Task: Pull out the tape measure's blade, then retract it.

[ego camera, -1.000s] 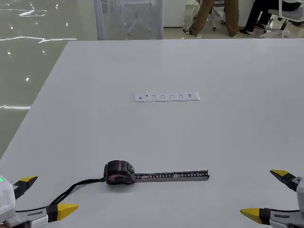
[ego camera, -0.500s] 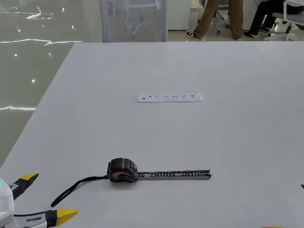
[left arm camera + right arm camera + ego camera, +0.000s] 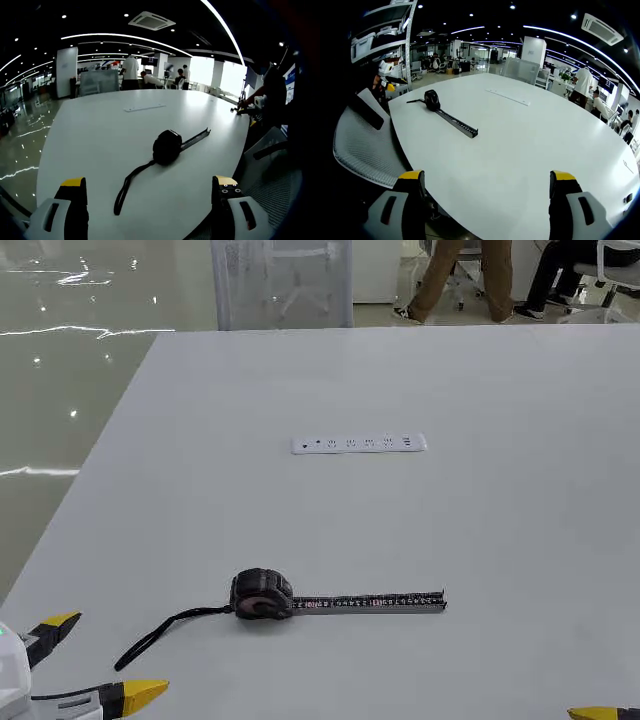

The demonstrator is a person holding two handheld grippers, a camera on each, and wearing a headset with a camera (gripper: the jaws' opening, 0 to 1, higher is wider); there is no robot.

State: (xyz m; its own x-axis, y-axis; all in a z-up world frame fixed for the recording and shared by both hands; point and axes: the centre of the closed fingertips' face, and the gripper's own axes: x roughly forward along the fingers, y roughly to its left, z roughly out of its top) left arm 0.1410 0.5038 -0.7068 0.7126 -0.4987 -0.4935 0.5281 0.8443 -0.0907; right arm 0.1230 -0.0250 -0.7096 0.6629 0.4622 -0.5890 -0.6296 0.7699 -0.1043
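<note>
A black tape measure (image 3: 262,594) lies on the white table (image 3: 380,510), its blade (image 3: 368,602) pulled out to the right and its black wrist strap (image 3: 160,633) trailing left. My left gripper (image 3: 85,660) is open at the bottom left, short of the strap. In the left gripper view the tape measure (image 3: 167,146) lies ahead between the open jaws of the left gripper (image 3: 148,186). The right gripper (image 3: 487,179) is open off the table edge, with the tape measure (image 3: 431,99) and blade (image 3: 459,123) far ahead to the left. A yellow fingertip (image 3: 600,713) shows at the bottom right.
A white power strip (image 3: 358,444) lies flat in the middle of the table. A mesh office chair (image 3: 365,140) stands near the table edge. People (image 3: 455,280) and chairs are beyond the far edge.
The right gripper has dropped back toward the bottom right corner of the head view. The left gripper and the tape measure stay put; the camera has shifted a little.
</note>
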